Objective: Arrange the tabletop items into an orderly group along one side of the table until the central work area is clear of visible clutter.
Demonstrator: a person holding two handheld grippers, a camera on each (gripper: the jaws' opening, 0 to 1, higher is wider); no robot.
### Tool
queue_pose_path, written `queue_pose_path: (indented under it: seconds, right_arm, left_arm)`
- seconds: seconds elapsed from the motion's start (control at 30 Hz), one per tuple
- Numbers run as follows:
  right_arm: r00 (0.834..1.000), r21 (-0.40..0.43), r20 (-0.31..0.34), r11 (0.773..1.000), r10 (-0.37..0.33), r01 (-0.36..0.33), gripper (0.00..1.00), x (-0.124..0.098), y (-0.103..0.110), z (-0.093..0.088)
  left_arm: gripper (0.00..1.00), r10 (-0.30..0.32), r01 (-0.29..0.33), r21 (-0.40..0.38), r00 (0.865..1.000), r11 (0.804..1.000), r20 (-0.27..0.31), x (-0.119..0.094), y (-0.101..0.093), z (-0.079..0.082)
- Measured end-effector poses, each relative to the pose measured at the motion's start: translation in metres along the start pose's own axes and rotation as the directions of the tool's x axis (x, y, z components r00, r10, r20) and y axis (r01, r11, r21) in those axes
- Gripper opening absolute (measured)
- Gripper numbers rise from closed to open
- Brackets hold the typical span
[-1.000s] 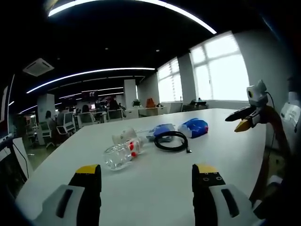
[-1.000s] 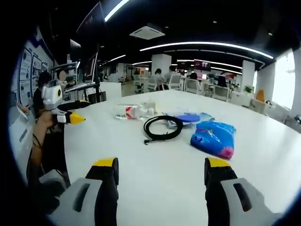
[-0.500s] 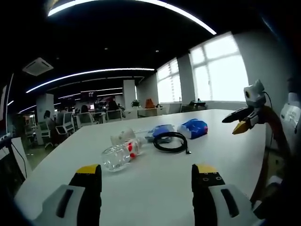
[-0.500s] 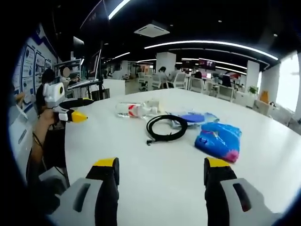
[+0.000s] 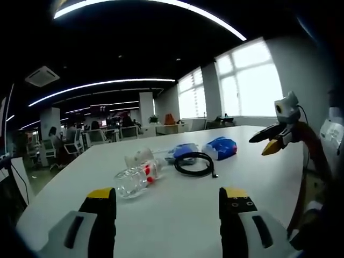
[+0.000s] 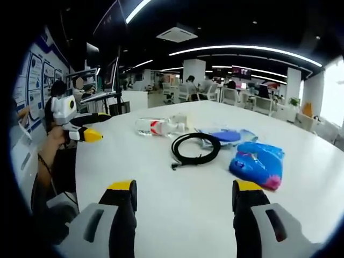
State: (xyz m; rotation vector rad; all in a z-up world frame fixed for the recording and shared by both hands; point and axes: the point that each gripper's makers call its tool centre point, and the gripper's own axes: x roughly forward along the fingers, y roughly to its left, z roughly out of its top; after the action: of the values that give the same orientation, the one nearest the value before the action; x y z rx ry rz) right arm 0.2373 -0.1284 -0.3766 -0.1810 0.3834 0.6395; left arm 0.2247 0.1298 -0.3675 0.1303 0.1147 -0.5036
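Observation:
On the white table lies a clear plastic bottle with a red label, on its side, and a white crumpled item sits just behind it. A coiled black cable lies to its right, with a flat blue packet and a blue bag beyond. My left gripper hovers open, short of the bottle. The right gripper hangs at the right. In the right gripper view, my right gripper is open before the cable, bottle, packet and bag. The left gripper is at the left.
The table is long and wide, with bare surface between both grippers and the items. A person's hand holds the left gripper. Office desks, chairs and seated people stand beyond the far table edge. Windows line one wall.
Both views have drifted a little with the hands. In the left gripper view the right gripper has edged leftward. The items on the table have not moved, and both grippers stay open.

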Motion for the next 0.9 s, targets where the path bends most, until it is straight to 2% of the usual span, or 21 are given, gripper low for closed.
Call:
queue_pose_path:
  seconds: [0.37,0.5,0.9]
  right_arm:
    - [1.000,-0.006,-0.001,1.000,0.029,-0.029,0.68,0.013,0.006,0.009]
    - [0.998,-0.044,-0.025,0.998,0.050,-0.051,0.68,0.018,0.012,0.009]
    - [0.996,-0.084,-0.034,0.993,0.079,-0.081,0.67,0.029,0.021,0.018]
  left_arm:
    - [0.76,0.004,-0.004,0.016,1.000,1.000,-0.007,0.003,0.005,0.001]
    - [0.76,0.002,-0.001,0.024,1.000,1.000,-0.010,0.004,0.006,0.002]
    - [0.76,-0.007,0.007,0.031,1.000,1.000,-0.004,0.010,0.006,0.003]
